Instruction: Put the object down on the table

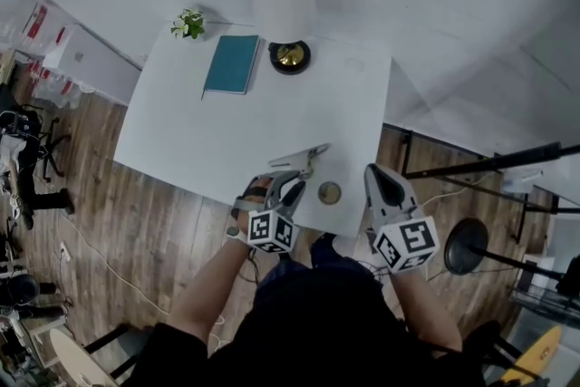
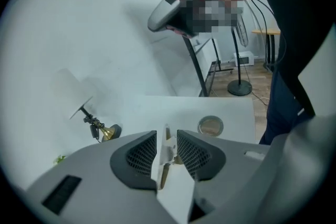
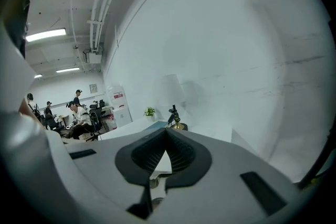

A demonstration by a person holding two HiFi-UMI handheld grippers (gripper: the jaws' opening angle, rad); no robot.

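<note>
My left gripper (image 1: 290,184) has its jaws apart, with the metal clip (image 1: 301,160) loose between them on the table (image 1: 208,140), lower centre, its long axis running up-right; my closed, empty right gripper (image 1: 377,175) sits farther right

Silver metal clip (image 1: 302,160) on white table (image 1: 227,140), near front edge
</note>
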